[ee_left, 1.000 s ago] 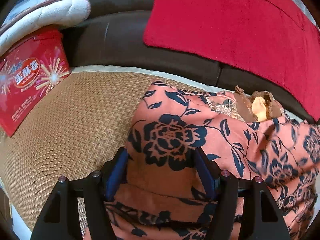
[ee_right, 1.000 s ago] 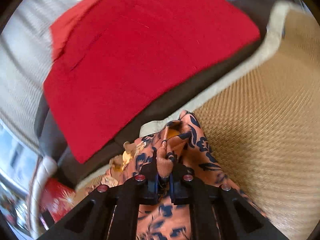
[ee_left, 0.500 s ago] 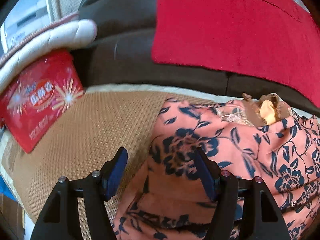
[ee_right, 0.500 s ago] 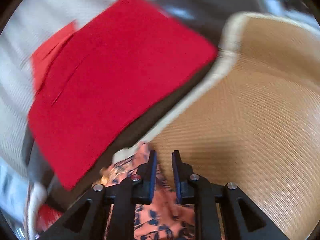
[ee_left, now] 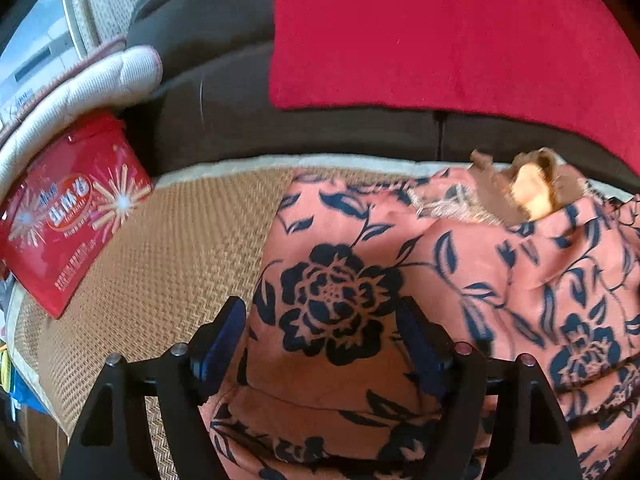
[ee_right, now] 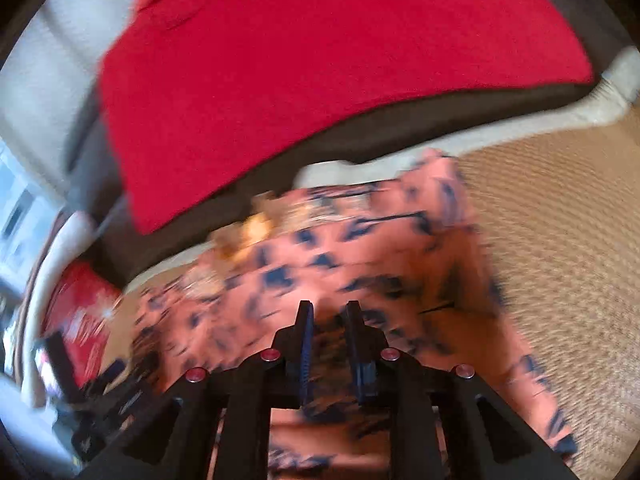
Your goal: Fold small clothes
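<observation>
A salmon-pink garment printed with dark blue flowers (ee_left: 400,280) lies in loose folds on a tan woven straw mat (ee_left: 160,264), its far edge near a dark brown sofa (ee_left: 224,112) draped with a red cloth (ee_left: 440,40). The left gripper (ee_left: 324,326) hovers over the garment's left part, jaws spread wide — nothing held. In the blurred right wrist view, the right gripper (ee_right: 329,320) sits above the garment (ee_right: 360,248) with a narrow gap between its jaws, gripping nothing. A red printed snack tin (ee_left: 68,216) stands at the mat's far left, beside a white quilted cushion (ee_left: 92,88).
</observation>
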Demonstrator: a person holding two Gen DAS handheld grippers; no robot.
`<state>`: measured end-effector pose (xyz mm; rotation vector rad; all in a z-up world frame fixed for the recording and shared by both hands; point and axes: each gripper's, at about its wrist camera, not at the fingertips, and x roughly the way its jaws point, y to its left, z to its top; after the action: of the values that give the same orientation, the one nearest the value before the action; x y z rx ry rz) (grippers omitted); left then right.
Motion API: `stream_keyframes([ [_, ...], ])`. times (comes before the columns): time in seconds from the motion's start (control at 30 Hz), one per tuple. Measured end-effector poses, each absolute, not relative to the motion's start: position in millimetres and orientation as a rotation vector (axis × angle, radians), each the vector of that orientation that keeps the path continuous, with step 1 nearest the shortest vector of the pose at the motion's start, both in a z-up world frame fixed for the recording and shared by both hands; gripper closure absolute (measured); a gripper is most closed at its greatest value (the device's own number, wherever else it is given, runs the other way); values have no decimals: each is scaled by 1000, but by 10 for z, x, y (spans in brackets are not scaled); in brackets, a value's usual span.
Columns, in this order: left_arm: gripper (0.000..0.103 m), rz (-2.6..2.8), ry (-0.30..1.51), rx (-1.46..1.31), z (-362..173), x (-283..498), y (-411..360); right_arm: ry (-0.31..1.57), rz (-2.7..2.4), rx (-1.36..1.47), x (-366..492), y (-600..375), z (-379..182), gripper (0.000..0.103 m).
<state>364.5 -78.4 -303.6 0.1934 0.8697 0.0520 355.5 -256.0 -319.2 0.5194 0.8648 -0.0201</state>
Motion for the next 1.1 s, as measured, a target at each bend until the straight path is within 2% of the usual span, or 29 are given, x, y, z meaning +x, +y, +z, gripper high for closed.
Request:
stream_keyframes([
  [0.13,25,38,805,214,-2949,3539,-868,994,46,459,3717,-2184,-3452,77],
  [0.23,25,20,756,222,-2862,3465,-898,964,39,417,3662,-2143,-3415,75],
  [0.4,25,-5,717,188,-2756,3448,-850,885,71,468,3669,-2180,-3309,75],
  [0.57,25,-20,705,164,-2690,3441,-838,975,46,437,3806,-2018,-3412,74],
  [0.83,25,-24,697,139,-2647,3453,-748,851,108,467,3750,-2000,-3233,74],
  [1.1,25,-9,692,127,-2627,3453,-635,963,131,473,3958,-1747,-3469,74],
])
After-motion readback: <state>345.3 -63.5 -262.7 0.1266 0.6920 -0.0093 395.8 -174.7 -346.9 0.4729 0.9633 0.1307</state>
